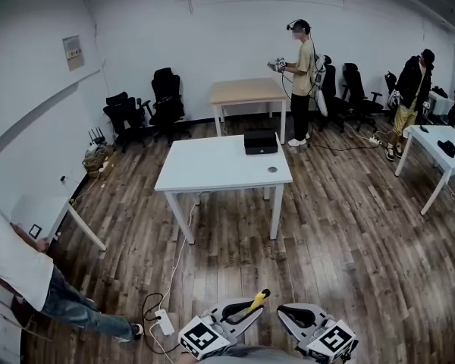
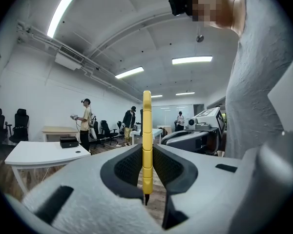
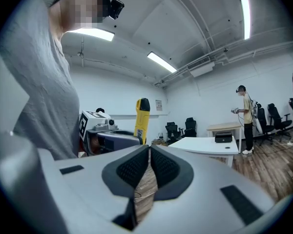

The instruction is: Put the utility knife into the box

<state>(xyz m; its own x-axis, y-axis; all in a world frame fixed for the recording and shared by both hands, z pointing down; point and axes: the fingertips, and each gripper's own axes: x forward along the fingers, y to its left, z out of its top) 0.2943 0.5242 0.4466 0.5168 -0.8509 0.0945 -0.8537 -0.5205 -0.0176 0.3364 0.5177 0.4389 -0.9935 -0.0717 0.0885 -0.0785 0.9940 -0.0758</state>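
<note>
Wood floor (image 1: pixel 349 226) | left gripper (image 2: pixel 147 152) clamps utility knife (image 2: pixel 147 123) | right gripper (image 3: pixel 150 156) closed, empty, edge-cropped

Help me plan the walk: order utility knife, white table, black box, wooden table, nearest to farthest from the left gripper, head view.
1. utility knife, held by the left gripper.
2. white table, ahead.
3. black box, on its far side.
4. wooden table, beyond.

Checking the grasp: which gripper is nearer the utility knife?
Left. The left gripper is shut on the utility knife; the right gripper sits beside it, apart, holding nothing.
</note>
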